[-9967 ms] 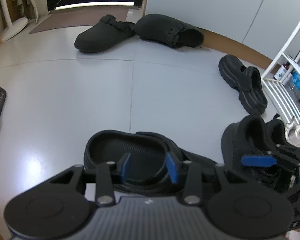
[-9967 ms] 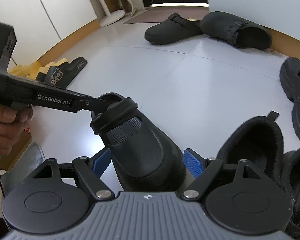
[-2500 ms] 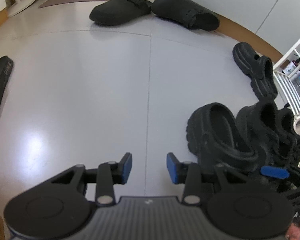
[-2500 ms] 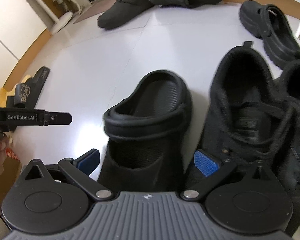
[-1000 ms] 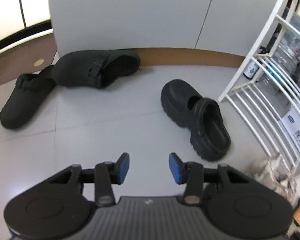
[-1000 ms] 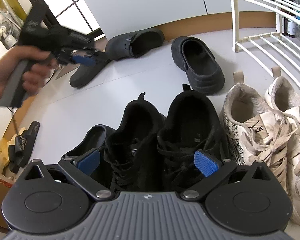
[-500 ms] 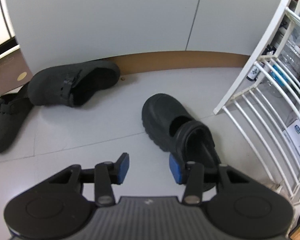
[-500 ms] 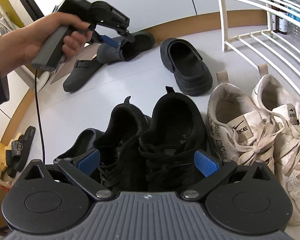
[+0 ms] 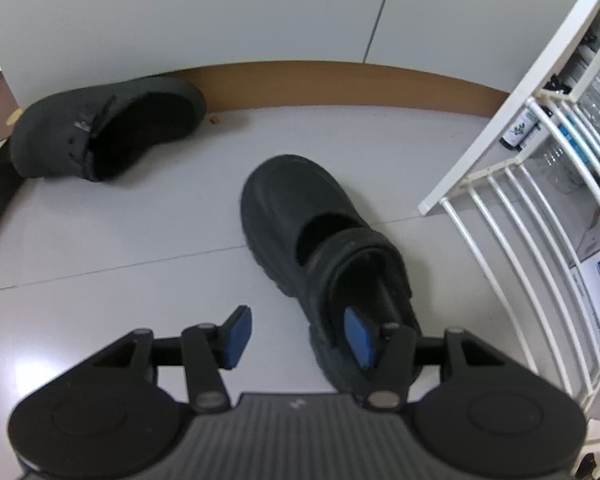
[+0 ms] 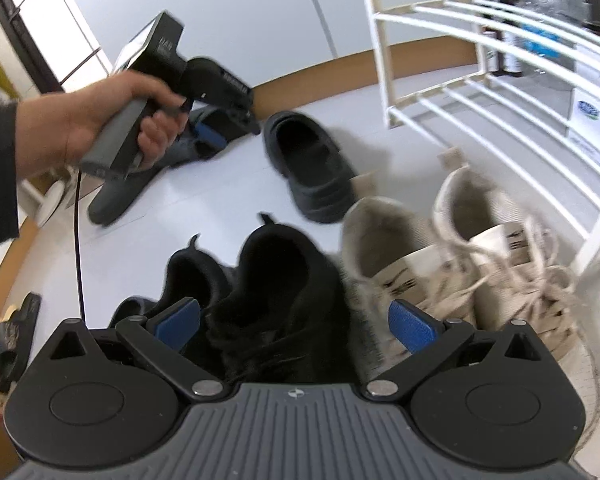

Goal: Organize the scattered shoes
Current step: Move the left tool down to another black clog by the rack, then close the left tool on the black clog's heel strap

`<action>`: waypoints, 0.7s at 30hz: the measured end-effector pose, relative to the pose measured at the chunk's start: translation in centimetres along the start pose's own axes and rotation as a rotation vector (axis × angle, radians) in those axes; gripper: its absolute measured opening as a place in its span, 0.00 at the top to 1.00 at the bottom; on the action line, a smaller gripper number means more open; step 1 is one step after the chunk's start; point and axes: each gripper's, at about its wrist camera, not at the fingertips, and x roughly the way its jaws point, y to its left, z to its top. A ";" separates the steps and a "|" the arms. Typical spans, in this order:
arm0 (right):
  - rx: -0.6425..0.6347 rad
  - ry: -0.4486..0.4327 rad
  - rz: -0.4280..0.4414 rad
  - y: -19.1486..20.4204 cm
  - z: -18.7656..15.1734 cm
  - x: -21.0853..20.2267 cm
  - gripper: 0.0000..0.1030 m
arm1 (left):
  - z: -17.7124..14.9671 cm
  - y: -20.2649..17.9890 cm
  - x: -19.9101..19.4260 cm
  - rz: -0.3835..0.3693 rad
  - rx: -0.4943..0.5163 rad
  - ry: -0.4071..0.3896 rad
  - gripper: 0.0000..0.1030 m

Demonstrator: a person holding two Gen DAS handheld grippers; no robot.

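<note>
Left gripper (image 9: 298, 336) points steeply down at the black chunky clog (image 9: 320, 236) on the grey floor (image 9: 120, 240). Jaws stand about half open; the right pad sits over the heel opening, the left pad over bare floor beside the sole, nothing pressed between them. Judged: lined up to pinch the heel-side wall, the easiest edge to lift by

Right gripper (image 10: 294, 326) hovers wide open and empty above the black sneakers (image 10: 276, 296), not touching that I can tell. Frame is blurred

Sorted row, judged: black sneakers side by side, white sneakers (image 10: 460, 248) just right of them, heels toward the open floor. The clog lies apart from the row, near the white wire rack (image 9: 540, 184); its likely mate (image 10: 126, 312) peeks out left of the black sneakers

Dark slip-on clog (image 9: 104, 132) rests against the baseboard, not yet sorted

Containers: the rack holds bottles and labelled packs; no shoes seen in it
</note>
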 end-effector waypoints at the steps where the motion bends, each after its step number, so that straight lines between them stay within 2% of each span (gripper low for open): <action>1: 0.000 -0.003 -0.002 -0.1 0.0 -0.1 0.00 | 0.0 -0.4 0.3 -0.002 0.004 0.009 0.47; 7: 0.004 0.003 -0.025 -1.3 -0.2 -0.3 0.00 | 0.1 -1.4 2.6 -0.012 -0.020 0.026 0.49; 13: 0.009 0.029 -0.048 -2.4 -0.7 0.1 0.00 | 0.0 -1.1 5.2 0.005 -0.085 0.047 0.71; 14: 0.013 0.032 -0.049 -2.5 -0.7 0.1 0.00 | -0.1 -1.0 5.8 0.013 -0.087 0.050 0.79; 18: 0.000 0.027 -0.046 -2.4 -0.7 0.3 0.00 | -0.4 -0.4 5.7 0.048 -0.132 0.017 0.85; 21: 0.003 0.031 -0.042 -2.2 -0.7 0.4 0.00 | 0.0 0.1 5.0 0.078 -0.117 -0.011 0.87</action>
